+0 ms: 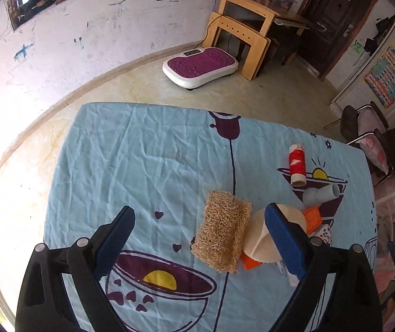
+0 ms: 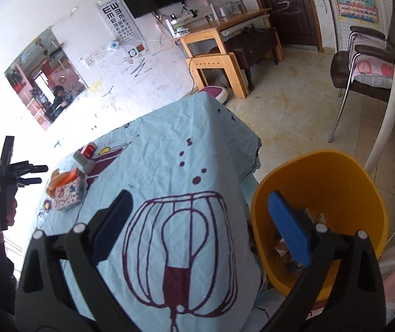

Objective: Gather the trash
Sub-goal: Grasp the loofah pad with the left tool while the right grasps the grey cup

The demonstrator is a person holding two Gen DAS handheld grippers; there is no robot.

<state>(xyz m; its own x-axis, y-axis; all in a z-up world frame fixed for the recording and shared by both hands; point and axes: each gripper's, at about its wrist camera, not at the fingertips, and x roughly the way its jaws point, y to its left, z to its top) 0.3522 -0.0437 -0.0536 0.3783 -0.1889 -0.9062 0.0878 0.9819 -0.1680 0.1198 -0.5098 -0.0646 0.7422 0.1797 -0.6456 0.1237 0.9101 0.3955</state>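
Note:
My left gripper (image 1: 200,238) hangs open over the blue patterned tablecloth (image 1: 147,166), with nothing between its blue pads. Just off its right finger (image 1: 286,240) lies a pile of trash: a straw-coloured loofah pad (image 1: 222,232), a cream round piece (image 1: 258,238), an orange packet (image 1: 312,217) and a patterned box (image 1: 323,235). Farther back lie a red-and-white tube (image 1: 297,166) and a grey-white tube (image 1: 322,193). My right gripper (image 2: 201,224) is open and empty at the table's edge, its right finger (image 2: 288,227) over the yellow bin (image 2: 316,177), which holds some scraps (image 2: 280,246).
The right wrist view shows a hand (image 2: 1,210) holding the left gripper (image 2: 42,174) beside the trash pile (image 2: 67,188). A dark chair (image 2: 363,63) and a white chair back (image 2: 391,110) stand past the bin. A purple foot platform (image 1: 200,66) and a wooden desk (image 1: 247,13) stand by the wall.

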